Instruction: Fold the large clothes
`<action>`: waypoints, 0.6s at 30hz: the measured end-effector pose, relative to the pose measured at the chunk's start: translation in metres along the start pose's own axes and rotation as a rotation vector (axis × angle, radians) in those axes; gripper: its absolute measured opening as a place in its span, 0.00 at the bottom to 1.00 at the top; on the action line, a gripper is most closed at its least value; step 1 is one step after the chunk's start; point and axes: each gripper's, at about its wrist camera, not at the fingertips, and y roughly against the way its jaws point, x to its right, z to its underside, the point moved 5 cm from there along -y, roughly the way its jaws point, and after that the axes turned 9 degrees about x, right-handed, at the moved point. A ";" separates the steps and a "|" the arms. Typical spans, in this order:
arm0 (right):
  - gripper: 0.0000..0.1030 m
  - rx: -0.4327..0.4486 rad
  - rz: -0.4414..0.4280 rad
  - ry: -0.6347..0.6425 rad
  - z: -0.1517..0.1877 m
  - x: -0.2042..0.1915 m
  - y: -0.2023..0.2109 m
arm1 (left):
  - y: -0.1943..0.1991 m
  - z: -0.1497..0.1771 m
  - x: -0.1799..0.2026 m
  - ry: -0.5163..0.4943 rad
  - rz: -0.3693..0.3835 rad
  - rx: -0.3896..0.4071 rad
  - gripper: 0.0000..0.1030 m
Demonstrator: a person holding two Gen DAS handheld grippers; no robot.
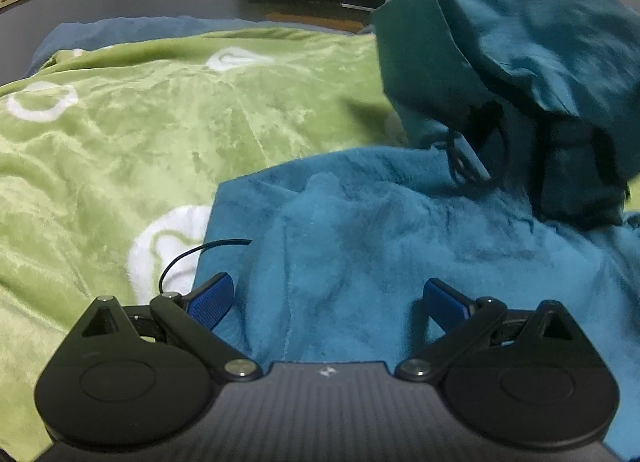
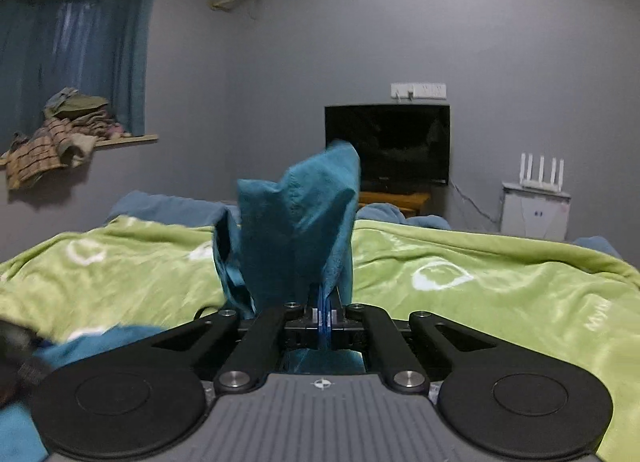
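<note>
Dim room, cool grayish cast in both views. Only bright spot: glare above the curtain, top left of right view. Teal garment motion-blurred where lifted, dark shadow under it. Blanket soft, smeared. Heavy fisheye bend, corners go black.

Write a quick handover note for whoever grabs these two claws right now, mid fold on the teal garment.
Right claw: shut on a bunched edge of the teal fleece-lined garment, lifted above the bed.
Left claw: open, hanging over the garment's fuzzy lining, gripping nothing.
The garment lies inside out and rumpled on the green plush blanket.
Done: one edge picked up. Left: probably grip a second edge with the left claw, spread it flat, fold.
</note>
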 end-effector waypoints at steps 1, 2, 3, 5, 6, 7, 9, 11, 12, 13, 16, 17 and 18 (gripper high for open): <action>0.02 -0.006 -0.001 0.010 0.007 -0.005 0.015 | 0.004 -0.001 -0.002 0.014 -0.004 0.021 0.98; 0.02 -0.020 -0.001 0.018 0.015 -0.009 0.028 | 0.010 -0.002 -0.005 0.032 -0.016 0.049 0.98; 0.02 -0.037 -0.003 0.021 0.023 -0.012 0.041 | 0.017 -0.004 -0.009 0.057 -0.034 0.081 0.98; 0.02 -0.089 0.019 0.053 0.042 -0.017 0.064 | 0.033 -0.007 -0.019 0.129 -0.052 0.149 0.98; 0.02 -0.110 0.036 0.066 0.052 -0.017 0.073 | 0.042 -0.008 -0.026 0.178 -0.063 0.181 0.98; 0.03 -0.140 0.054 0.063 0.062 -0.016 0.080 | 0.050 -0.009 -0.033 0.222 -0.079 0.208 0.98; 0.08 -0.209 0.085 0.000 0.078 -0.008 0.094 | 0.066 -0.010 -0.043 0.285 -0.104 0.257 0.98; 0.13 -0.238 0.120 -0.042 0.085 -0.003 0.111 | 0.082 -0.011 -0.046 0.301 -0.108 0.300 0.98; 0.19 -0.228 0.138 -0.052 0.086 -0.001 0.123 | 0.088 -0.013 -0.045 0.293 -0.100 0.311 0.98; 0.29 -0.215 0.150 -0.064 0.083 -0.001 0.131 | 0.093 -0.014 -0.042 0.283 -0.090 0.319 0.98; 0.37 -0.173 0.159 -0.096 0.068 -0.005 0.148 | 0.112 -0.017 -0.030 0.258 -0.072 0.347 0.98; 0.37 -0.163 0.155 -0.090 0.060 -0.009 0.148 | 0.120 -0.020 -0.026 0.258 -0.060 0.369 0.98; 0.38 -0.152 0.143 -0.081 0.052 -0.017 0.150 | 0.128 -0.023 -0.020 0.257 -0.040 0.395 0.98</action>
